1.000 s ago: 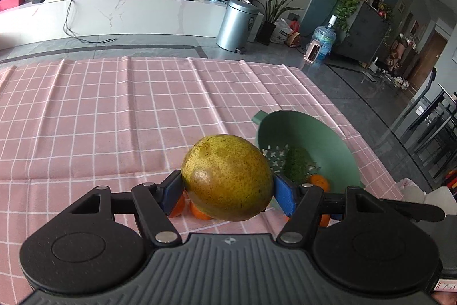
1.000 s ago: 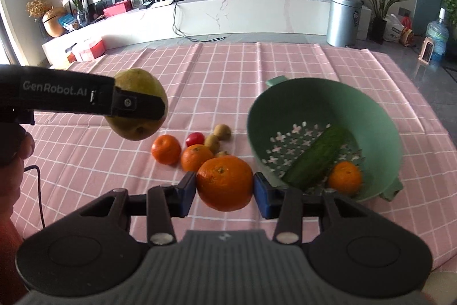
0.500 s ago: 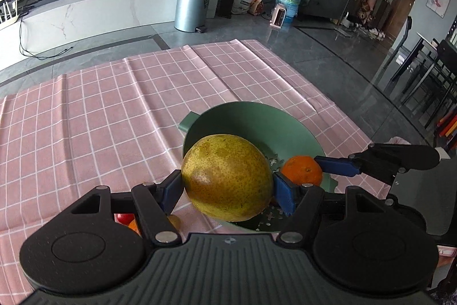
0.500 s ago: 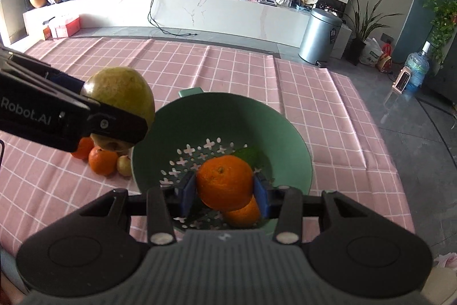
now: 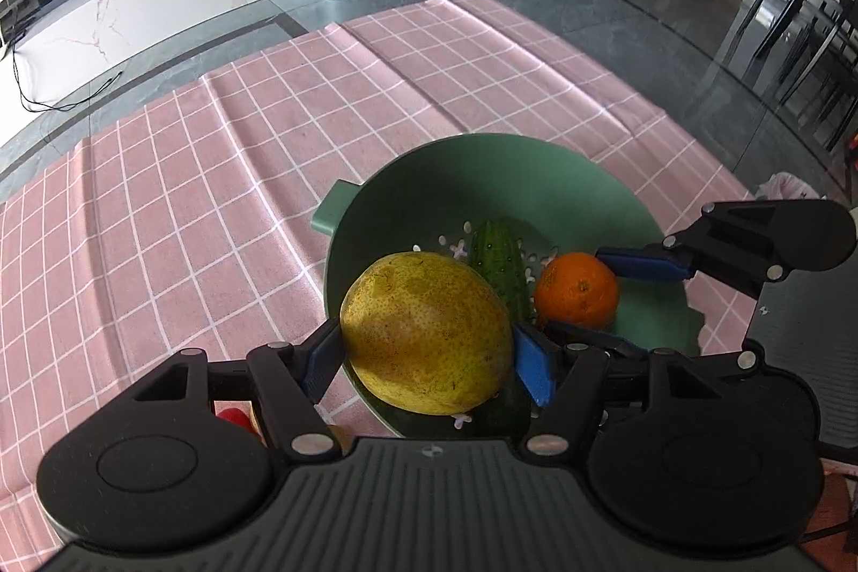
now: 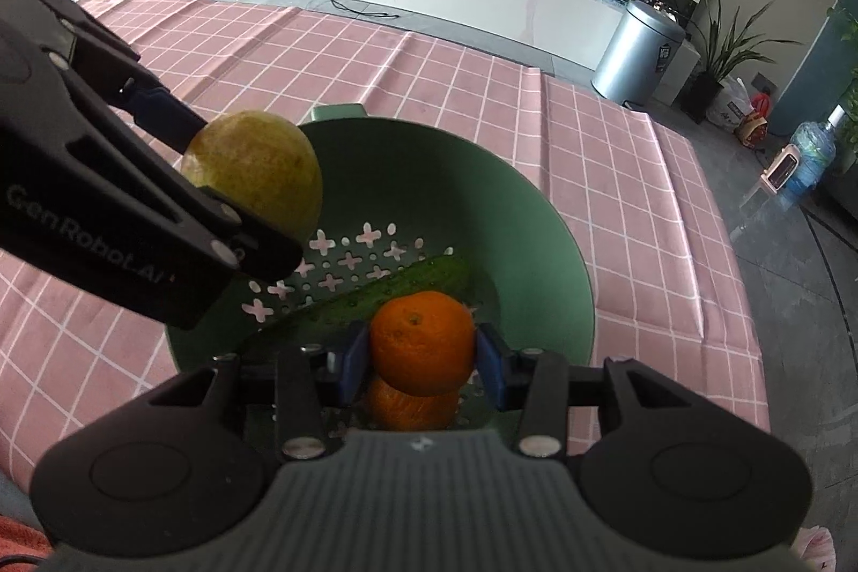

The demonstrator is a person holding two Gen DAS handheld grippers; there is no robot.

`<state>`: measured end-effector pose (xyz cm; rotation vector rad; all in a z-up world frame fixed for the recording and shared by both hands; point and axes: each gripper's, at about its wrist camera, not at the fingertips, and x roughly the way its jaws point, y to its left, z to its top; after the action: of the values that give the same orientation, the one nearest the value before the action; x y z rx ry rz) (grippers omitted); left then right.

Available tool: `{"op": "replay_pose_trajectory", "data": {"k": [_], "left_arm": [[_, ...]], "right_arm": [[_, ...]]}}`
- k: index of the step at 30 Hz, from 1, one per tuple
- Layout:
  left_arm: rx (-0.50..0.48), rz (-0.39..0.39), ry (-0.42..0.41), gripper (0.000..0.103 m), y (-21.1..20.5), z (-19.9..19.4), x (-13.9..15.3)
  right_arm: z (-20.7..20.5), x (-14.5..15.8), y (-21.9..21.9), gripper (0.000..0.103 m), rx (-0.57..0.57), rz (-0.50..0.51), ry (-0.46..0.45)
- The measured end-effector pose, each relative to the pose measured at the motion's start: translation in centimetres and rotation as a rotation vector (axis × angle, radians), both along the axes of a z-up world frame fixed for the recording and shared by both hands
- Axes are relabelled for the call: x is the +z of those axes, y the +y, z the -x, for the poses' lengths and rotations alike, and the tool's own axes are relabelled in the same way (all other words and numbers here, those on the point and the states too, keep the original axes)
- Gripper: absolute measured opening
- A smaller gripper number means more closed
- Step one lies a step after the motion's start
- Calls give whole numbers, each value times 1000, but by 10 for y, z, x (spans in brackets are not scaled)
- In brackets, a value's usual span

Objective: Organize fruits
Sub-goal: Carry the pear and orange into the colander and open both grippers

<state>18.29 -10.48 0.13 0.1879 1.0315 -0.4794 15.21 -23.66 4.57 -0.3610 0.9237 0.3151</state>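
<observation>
My left gripper [image 5: 426,357] is shut on a large yellow-green pear [image 5: 426,331] and holds it over the near rim of the green colander [image 5: 482,164]. My right gripper [image 6: 422,357] is shut on an orange [image 6: 422,339] and holds it low inside the colander [image 6: 536,261], right above another orange [image 6: 410,403] lying there. A cucumber [image 6: 407,280] lies across the colander floor. The left wrist view also shows the held orange [image 5: 576,290] and the cucumber [image 5: 496,250]. The right wrist view also shows the pear [image 6: 257,170].
The colander stands on a pink checked tablecloth [image 5: 214,197]. A red fruit [image 5: 233,416] peeks out under my left gripper, partly hidden. The table's right edge [image 6: 751,357] drops to a grey floor. A steel bin [image 6: 638,52] stands beyond the far edge.
Both grippers have moved over the colander with their fruit. The orange has sunk lower into the bowl, and the pear has come over its rim.
</observation>
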Motion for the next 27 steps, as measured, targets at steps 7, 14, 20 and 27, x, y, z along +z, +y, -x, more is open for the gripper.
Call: {"op": "replay_pose_trajectory", "data": {"k": [7,14,20,27], "left_arm": [[-21,-108,-33,77,-12,-7,-2],[-139,-237,-87,78,-29,-3,-7],[-226,-273,-68,78,-42,-9,-13],[-211,-242,1,78,-41,-18,-28]], "right_arm": [[-11,-5,6,40,44,63,-9],[-14,-10,6,40,97,102,5],[-16,-8,8,41,156,128,16],[-16,-7,9,41,180,146,42]]}}
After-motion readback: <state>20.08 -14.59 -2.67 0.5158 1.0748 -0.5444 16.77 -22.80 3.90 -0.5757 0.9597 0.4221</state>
